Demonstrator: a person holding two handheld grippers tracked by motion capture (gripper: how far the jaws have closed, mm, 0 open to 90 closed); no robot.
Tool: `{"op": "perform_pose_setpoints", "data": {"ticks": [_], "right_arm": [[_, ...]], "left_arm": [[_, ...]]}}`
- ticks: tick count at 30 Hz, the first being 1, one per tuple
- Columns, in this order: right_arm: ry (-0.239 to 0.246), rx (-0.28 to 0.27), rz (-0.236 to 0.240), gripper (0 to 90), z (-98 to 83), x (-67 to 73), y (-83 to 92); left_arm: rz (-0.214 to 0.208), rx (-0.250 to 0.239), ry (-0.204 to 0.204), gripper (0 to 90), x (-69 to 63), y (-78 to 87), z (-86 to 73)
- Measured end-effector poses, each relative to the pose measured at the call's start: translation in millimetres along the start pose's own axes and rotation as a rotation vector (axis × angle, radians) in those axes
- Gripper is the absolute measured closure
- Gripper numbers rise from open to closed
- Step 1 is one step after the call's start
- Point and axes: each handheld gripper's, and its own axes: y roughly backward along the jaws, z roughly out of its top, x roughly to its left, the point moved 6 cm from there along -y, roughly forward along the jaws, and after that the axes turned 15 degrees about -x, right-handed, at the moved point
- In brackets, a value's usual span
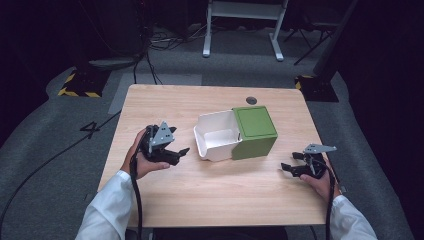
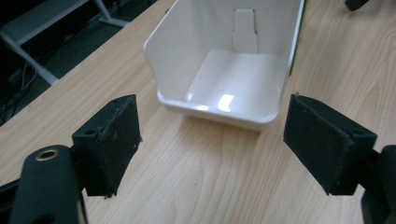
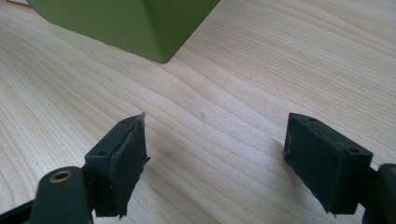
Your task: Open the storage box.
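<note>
scene: wooden table [image 1: 210, 200], one box on it, lying on its side near centre, slightly toward 1 o'clock.
green shell [image 1: 255, 131]: outer sleeve of the box, sits at the 3 o'clock side of the pair, corner seen in the right gripper view [image 3: 140, 28].
white drawer [image 1: 217, 136]: inner tray, slid part way out of the green shell toward 9 o'clock, empty, open mouth facing the left hand; glossy floor and a tab on the back wall show in the left gripper view [image 2: 238, 79].
left gripper [image 1: 175, 152]: at 9 o'clock of the white drawer, just beside it but not touching; jaws spread wide, nothing between them. Aimed straight at the drawer lip, likely lined up to take hold of it or push it.
right gripper [image 1: 290, 167]: at about 4 o'clock of the green shell, near but apart; jaws spread wide over bare wood, holding nothing. Probably parked there to steady the shell when the drawer is moved.
contact: none yet, either side.
risk: shell may skid on smooth wood if the drawer is worked with one hand only.
</note>
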Motion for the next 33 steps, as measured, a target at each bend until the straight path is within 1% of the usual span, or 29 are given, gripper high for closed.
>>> {"op": "perform_pose_setpoints", "data": {"ticks": [1, 2, 3, 4, 5, 7, 8, 10, 11, 12, 13, 14, 16, 18, 21, 23, 27, 28, 30, 31, 32, 33], "right_arm": [[0.007, 0.003, -0.002, 21.5, -0.2, 0.5, 0.0], [0.007, 0.003, -0.002, 21.5, -0.2, 0.5, 0.0], [0.024, 0.006, -0.009, 21.5, -0.5, 1.1, -0.4], [0.024, 0.006, -0.009, 21.5, -0.5, 1.1, -0.4], [0.033, 0.007, -0.012, 21.5, -0.8, 1.8, -0.5], [0.038, 0.008, -0.015, 21.5, -1.0, 2.1, -0.5], [0.038, 0.008, -0.015, 21.5, -1.0, 2.1, -0.5], [0.039, 0.008, -0.017, 21.5, -1.1, 2.3, -0.4], [0.044, 0.01, -0.018, 21.5, -1.3, 2.6, -0.4], [0.047, 0.01, -0.02, 21.5, -1.4, 2.8, -0.4], [0.051, 0.012, -0.022, 21.5, -1.5, 2.9, -0.4], [0.053, 0.012, -0.023, 21.4, -1.6, 3.2, -0.5], [0.057, 0.013, -0.024, 21.4, -1.7, 3.5, -0.6], [0.065, 0.014, -0.027, 21.4, -1.8, 3.8, -0.8], [0.069, 0.015, -0.029, 21.4, -1.9, 3.8, -0.9], [0.071, 0.016, -0.03, 21.3, -2.0, 4.0, -0.8], [0.073, 0.018, -0.032, 21.2, -2.1, 4.1, -0.8], [0.074, 0.018, -0.033, 21.2, -2.1, 4.2, -0.7], [0.074, 0.018, -0.032, 21.1, -2.1, 4.2, -0.8], [0.074, 0.018, -0.031, 20.9, -2.1, 4.3, -0.8], [0.075, 0.019, -0.031, 20.8, -2.2, 4.4, -0.9], [0.075, 0.019, -0.031, 20.8, -2.2, 4.4, -0.9]], "left_arm": [[0.01, 0.007, 0.006, 18.3, 1.1, 2.3, -3.3], [0.01, 0.007, 0.006, 18.0, 1.1, 2.3, -3.3], [0.025, 0.021, 0.01, 17.3, 3.4, 7.7, -10.2], [0.025, 0.021, 0.01, 17.3, 3.4, 7.7, -10.2], [0.032, 0.03, 0.023, 17.3, 5.2, 13.2, -17.1], [0.052, 0.036, 0.027, 17.3, 7.1, 18.3, -23.8], [0.052, 0.036, 0.027, 17.2, 7.1, 18.3, -23.8], [0.059, 0.041, 0.042, 17.2, 8.8, 24.1, -30.8], [0.069, 0.043, 0.055, 17.2, 9.2, 26.4, -35.1], [0.085, 0.064, 0.063, 17.2, 9.4, 29.9, -46.2], [0.085, 0.064, 0.063, 17.2, 9.4, 29.9, -46.2], [0.088, 0.074, 0.067, 17.1, 9.2, 31.7, -52.0], [0.09, 0.086, 0.093, 17.1, 8.2, 34.8, -63.2], [0.1, 0.104, 0.101, 17.1, 8.4, 38.0, -73.9], [0.114, 0.122, 0.134, 17.1, 8.5, 41.6, -88.9], [0.114, 0.134, 0.144, 17.1, 8.4, 44.0, -97.5], [0.13, 0.151, 0.171, 17.1, 6.7, 49.3, -111.5], [0.131, 0.151, 0.194, 17.1, 5.6, 50.7, -116.1], [0.134, 0.154, 0.224, 17.2, 4.2, 52.2, -123.5], [0.135, 0.162, 0.229, 17.2, 3.4, 52.6, -128.3], [0.141, 0.178, 0.242, 17.1, 1.2, 53.1, -137.4], [0.141, 0.178, 0.242, 17.1, 1.2, 53.1, -137.4]]}}
